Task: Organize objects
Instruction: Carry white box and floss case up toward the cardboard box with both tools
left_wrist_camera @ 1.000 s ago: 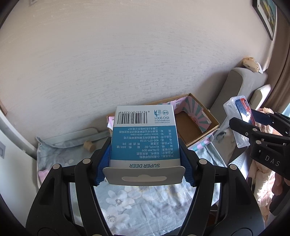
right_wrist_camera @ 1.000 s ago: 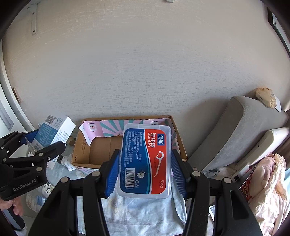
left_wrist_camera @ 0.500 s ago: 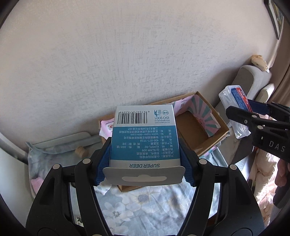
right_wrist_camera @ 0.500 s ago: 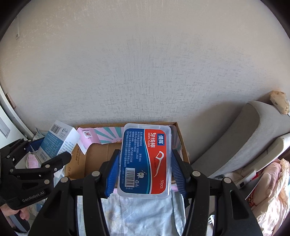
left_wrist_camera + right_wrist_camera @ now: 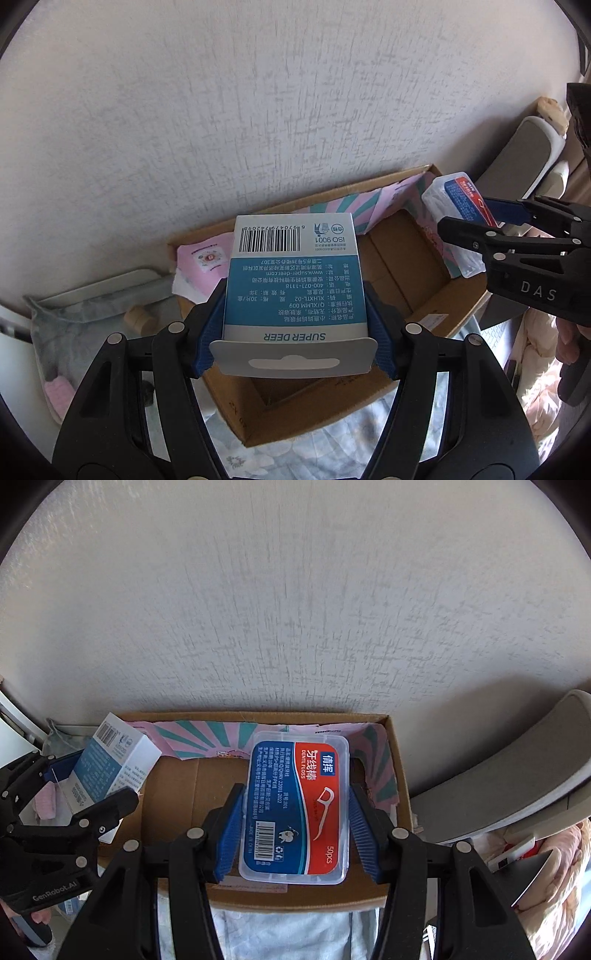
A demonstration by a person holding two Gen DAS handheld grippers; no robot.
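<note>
My left gripper (image 5: 295, 328) is shut on a blue and white Super Deer carton (image 5: 293, 284) and holds it over the left part of an open cardboard box (image 5: 424, 314). My right gripper (image 5: 293, 834) is shut on a clear dental floss case (image 5: 295, 808) with a red and blue label, held over the right part of the same cardboard box (image 5: 177, 805). The left gripper (image 5: 70, 812) with the carton (image 5: 110, 764) shows at the left of the right wrist view. The right gripper (image 5: 491, 229) with the floss case (image 5: 454, 218) shows at the right of the left wrist view.
The box stands against a textured white wall (image 5: 295, 609) on a floral cloth (image 5: 325, 450). A pink and teal paper liner (image 5: 207, 738) lines its back. A grey cushioned chair (image 5: 517, 782) is to the right. A grey tray (image 5: 110, 288) and a cork (image 5: 138, 319) lie left.
Both grippers have moved forward toward the wall and now hang over the cardboard box, which looks larger and closer. Both still hold their objects.
</note>
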